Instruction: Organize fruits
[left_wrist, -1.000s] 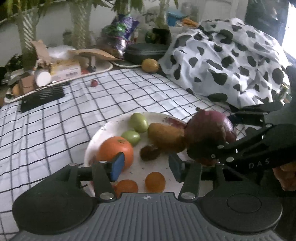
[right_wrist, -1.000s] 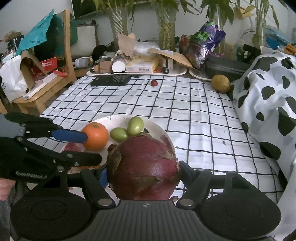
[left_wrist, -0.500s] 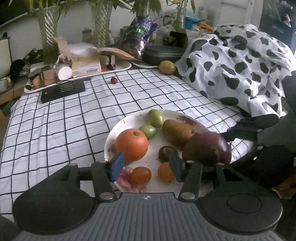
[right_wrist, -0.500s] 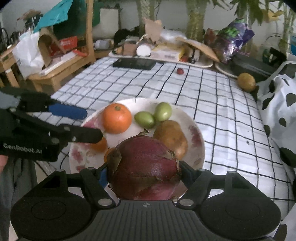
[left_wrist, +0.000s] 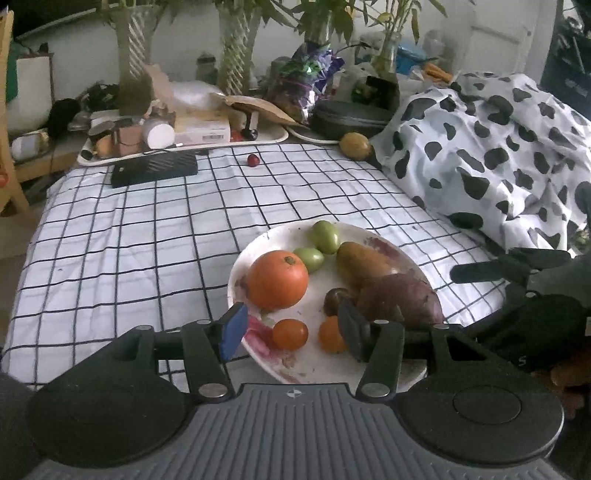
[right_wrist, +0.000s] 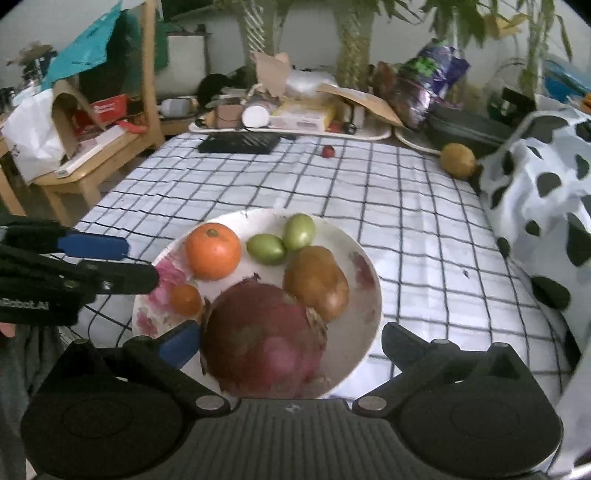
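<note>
The right gripper (right_wrist: 291, 345) has just spread open, leaving the dragon fruit (right_wrist: 264, 341) resting on the plate (right_wrist: 364, 325) beside the mango (right_wrist: 317, 282), so that placement looks done, while the left gripper (left_wrist: 291, 328) hovers open at the plate's near edge.

Black hand-held gripper (left_wrist: 291, 332) (blue pads (left_wrist: 233, 331))

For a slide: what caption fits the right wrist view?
Open right gripper around a dragon fruit on the plate.

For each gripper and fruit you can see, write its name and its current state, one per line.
right gripper: open, around the dragon fruit
left gripper: open, empty
dragon fruit: resting on plate
orange: on plate
yellow fruit: off plate, on cloth
</note>
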